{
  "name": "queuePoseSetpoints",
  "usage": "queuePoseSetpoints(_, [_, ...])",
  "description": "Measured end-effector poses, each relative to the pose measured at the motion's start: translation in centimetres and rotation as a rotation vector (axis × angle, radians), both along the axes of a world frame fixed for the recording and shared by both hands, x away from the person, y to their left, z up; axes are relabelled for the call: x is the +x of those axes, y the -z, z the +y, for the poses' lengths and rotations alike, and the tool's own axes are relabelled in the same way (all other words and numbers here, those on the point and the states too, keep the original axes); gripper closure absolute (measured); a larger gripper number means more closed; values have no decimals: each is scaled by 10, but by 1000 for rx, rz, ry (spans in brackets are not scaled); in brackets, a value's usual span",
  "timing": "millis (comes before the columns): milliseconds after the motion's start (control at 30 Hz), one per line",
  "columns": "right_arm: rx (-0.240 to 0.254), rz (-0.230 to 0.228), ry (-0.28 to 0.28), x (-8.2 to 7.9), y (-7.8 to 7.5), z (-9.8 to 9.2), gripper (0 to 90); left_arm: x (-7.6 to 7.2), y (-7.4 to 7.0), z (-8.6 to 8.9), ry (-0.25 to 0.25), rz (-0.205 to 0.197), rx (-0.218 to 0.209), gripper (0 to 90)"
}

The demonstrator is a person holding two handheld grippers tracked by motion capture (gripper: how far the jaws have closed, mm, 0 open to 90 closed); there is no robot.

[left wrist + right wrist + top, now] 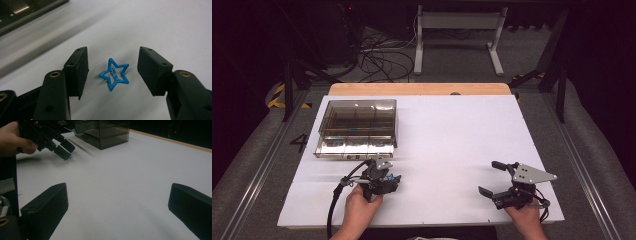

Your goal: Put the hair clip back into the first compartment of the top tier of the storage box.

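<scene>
The white rectangular table surface (452, 140) carries a smoky transparent plastic compartment box (357, 127) at its far left. The right gripper (492, 179) rests at the near right edge, jaws spread wide and empty. The left gripper (112, 72) sits just before the box, jaws released. A small blue star-shaped hair clip (114, 74) lies flat on the table, centred between both pads, touching neither.

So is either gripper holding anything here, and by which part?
Nothing is held. The left gripper is open around the blue star clip without touching it; the right gripper is open over the bare table.
</scene>
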State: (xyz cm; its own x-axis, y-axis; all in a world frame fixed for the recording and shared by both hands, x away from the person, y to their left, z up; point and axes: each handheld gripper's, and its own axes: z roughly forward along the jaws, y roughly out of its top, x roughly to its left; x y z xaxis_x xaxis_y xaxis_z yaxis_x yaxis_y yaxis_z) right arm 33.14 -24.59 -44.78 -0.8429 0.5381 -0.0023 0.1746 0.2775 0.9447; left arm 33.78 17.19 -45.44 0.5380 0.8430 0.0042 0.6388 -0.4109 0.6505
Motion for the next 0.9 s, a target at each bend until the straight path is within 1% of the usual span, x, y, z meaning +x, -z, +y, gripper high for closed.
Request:
queuePoseSetpoints(133, [1, 1, -1, 0, 0, 0, 35, 0, 1, -1, -3, 10, 7, 461])
queuePoseSetpoints(233, [-1, -1, -3, 0, 0, 0, 34, 0, 2, -1, -10, 11, 5, 480])
queuePoseSetpoints(367, [-2, -1, -5, 0, 0, 0, 34, 0, 3, -1, -17, 13, 12, 501])
queuePoseSetpoints(500, [-4, -2, -6, 0, 0, 0, 35, 0, 3, -2, -14, 16, 11, 541])
queuePoseSetpoints(633, [-4, -2, -7, 0, 0, 0, 35, 0, 3, -3, -13, 15, 10, 562])
queuePoseSetpoints(733, [-3, -1, -7, 0, 0, 0, 34, 0, 3, -3, -13, 13, 8, 620])
queuePoseSetpoints(867, [-4, -2, -8, 0, 0, 0, 34, -1, 3, -2, -16, 13, 8, 642])
queuePoseSetpoints(900, [-4, -2, -8, 0, 0, 0, 34, -1, 3, -2, -16, 13, 8, 699])
